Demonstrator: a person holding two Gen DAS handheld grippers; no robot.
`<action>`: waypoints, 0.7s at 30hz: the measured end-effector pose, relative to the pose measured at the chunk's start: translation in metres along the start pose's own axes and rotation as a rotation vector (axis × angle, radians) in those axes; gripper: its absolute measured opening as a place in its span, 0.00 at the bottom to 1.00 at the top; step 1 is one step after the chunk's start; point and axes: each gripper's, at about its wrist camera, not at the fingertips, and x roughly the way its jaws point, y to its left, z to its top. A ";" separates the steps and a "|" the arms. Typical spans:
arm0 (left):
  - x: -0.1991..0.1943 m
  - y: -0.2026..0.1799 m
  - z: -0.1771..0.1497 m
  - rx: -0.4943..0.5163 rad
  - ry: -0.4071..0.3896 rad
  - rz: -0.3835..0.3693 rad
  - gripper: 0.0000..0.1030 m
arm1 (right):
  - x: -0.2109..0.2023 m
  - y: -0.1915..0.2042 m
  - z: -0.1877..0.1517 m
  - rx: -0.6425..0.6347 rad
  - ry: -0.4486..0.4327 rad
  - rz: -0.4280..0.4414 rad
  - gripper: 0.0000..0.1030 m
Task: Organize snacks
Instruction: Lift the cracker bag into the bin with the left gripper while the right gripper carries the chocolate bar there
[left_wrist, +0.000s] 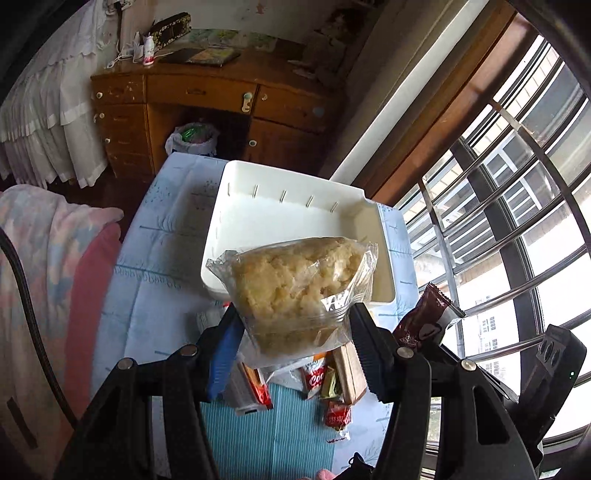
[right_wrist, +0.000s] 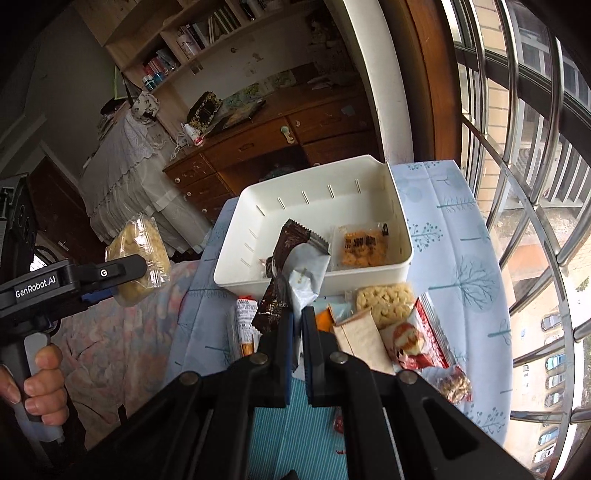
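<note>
My left gripper (left_wrist: 295, 332) is shut on a clear-wrapped yellow crumbly cake (left_wrist: 295, 288) and holds it in the air before the white bin (left_wrist: 236, 206). In the right wrist view the same left gripper (right_wrist: 122, 284) and cake (right_wrist: 140, 258) hang left of the table, with a person's hand (right_wrist: 44, 384) on the handle. My right gripper (right_wrist: 297, 314) is shut on a brown snack packet (right_wrist: 291, 240) together with a pale silvery packet (right_wrist: 310, 273), raised in front of the bin (right_wrist: 369, 177). The brown packet (left_wrist: 424, 317) also shows at the right of the left wrist view. An orange snack pack (right_wrist: 364, 245) lies inside the bin.
Loose snacks lie on the table in front of the bin: a pale cracker pack (right_wrist: 384, 302), a beige packet (right_wrist: 360, 339), a red pack (right_wrist: 410, 339), an orange-and-white tube (right_wrist: 243, 321). Window bars (right_wrist: 517, 184) close off the right. A wooden desk (left_wrist: 207, 96) stands behind, with a blanket (left_wrist: 48, 258) at the left.
</note>
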 end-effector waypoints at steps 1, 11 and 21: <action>0.003 0.001 0.005 0.005 -0.008 -0.012 0.55 | 0.003 0.002 0.005 -0.001 -0.010 -0.002 0.05; 0.041 0.011 0.039 0.093 -0.100 -0.123 0.55 | 0.043 0.012 0.038 -0.038 -0.086 -0.006 0.05; 0.072 0.021 0.058 0.172 -0.151 -0.110 0.56 | 0.078 0.016 0.053 -0.110 -0.167 -0.018 0.05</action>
